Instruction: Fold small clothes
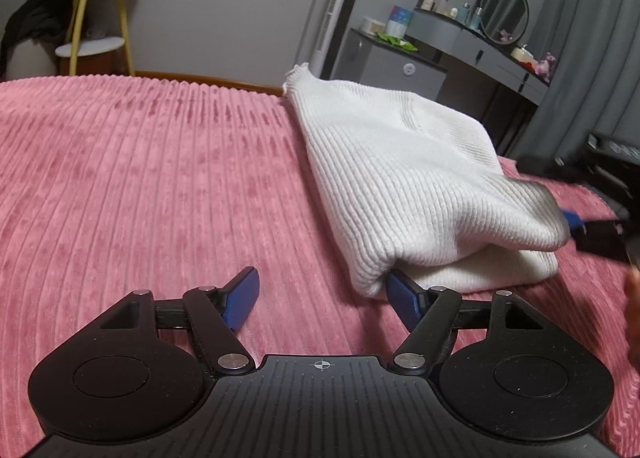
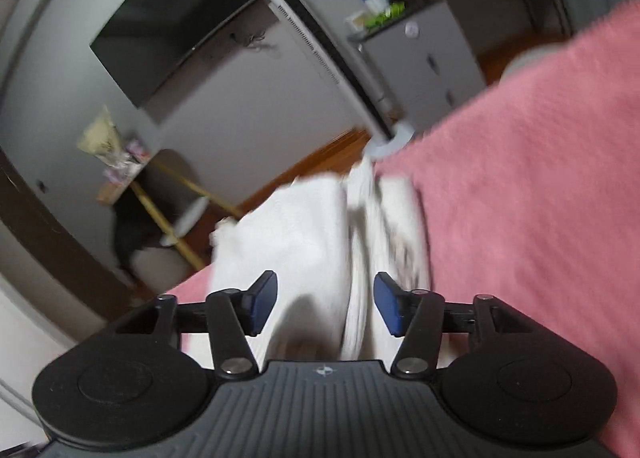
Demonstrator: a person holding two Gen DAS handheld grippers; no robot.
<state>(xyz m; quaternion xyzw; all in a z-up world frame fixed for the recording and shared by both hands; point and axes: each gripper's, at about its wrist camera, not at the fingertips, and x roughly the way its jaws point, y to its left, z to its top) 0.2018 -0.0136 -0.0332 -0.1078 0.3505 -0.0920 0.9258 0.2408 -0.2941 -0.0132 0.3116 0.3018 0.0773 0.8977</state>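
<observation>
A white ribbed knit sweater point(image 1: 404, 177) lies folded on the bed's pink ribbed bedspread point(image 1: 140, 185), toward its right side, its upper layer lifted at the near right corner. The left tool point(image 1: 322, 296) sits low with jaws spread wide and empty; its right finger point(image 1: 404, 294) touches the sweater's near fold. Wide bare bedspread lies to its left. The right tool point(image 2: 325, 304), jaws parted, straddles sweater layers point(image 2: 304, 234) without pinching them; that view is blurred. Beyond the bed's far edge stand a tower fan point(image 1: 340, 5), a grey dresser point(image 1: 404, 65) and a yellow-legged side table point(image 1: 94, 5).
</observation>
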